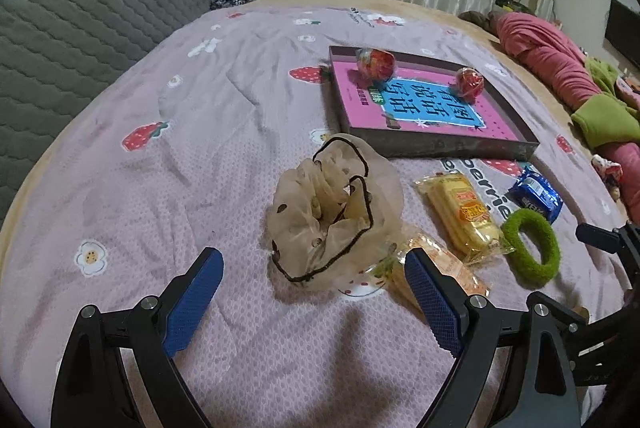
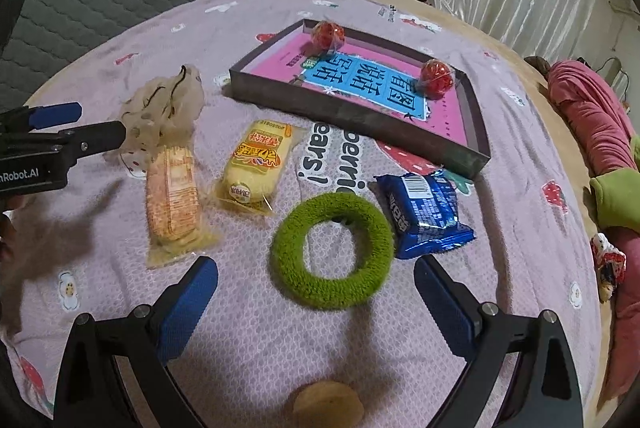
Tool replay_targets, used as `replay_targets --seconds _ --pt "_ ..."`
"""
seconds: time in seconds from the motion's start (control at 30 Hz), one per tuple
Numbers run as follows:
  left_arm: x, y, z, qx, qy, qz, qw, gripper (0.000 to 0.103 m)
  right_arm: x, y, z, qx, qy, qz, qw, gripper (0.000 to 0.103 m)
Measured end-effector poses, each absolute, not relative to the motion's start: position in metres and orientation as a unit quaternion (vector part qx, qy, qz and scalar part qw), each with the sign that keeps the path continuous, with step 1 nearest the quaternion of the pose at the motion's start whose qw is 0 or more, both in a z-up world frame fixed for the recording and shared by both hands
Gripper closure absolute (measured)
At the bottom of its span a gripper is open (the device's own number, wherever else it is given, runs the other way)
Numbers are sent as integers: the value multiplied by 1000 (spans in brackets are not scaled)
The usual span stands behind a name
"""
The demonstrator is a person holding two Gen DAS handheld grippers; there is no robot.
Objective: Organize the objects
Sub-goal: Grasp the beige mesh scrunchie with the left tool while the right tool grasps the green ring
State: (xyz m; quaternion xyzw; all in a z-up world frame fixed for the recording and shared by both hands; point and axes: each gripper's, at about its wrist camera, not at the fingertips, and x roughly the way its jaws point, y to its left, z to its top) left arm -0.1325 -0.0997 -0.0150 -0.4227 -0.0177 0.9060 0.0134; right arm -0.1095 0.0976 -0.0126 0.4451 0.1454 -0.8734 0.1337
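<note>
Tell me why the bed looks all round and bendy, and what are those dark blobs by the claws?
Left wrist view: the fisheye lens curves the bedspread and blacks out the corners; the left hand-held gripper casts a soft shadow below the beige scrunchie. Right wrist view: same bending; shadow falls under the green ring.

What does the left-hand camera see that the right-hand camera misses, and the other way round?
Only the left camera: the black screen on the far wall. Only the right camera: a round tan lump at the bottom edge, hard to identify, and the left tongs seen from the side. Both: the tray with two red balls, the sheer hair tie, two yellow snack packs, the green ring and the blue packet.
</note>
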Motion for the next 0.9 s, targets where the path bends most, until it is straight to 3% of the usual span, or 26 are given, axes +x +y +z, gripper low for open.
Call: replay_targets --seconds 0.53,0.9 --pt "-167 -90 -38 -439 -2 898 22 10 -128 86 -32 472 158 -858 128 11" --pt "-189 -102 -58 -477 -28 878 11 10 -130 78 -41 471 206 -850 114 35"
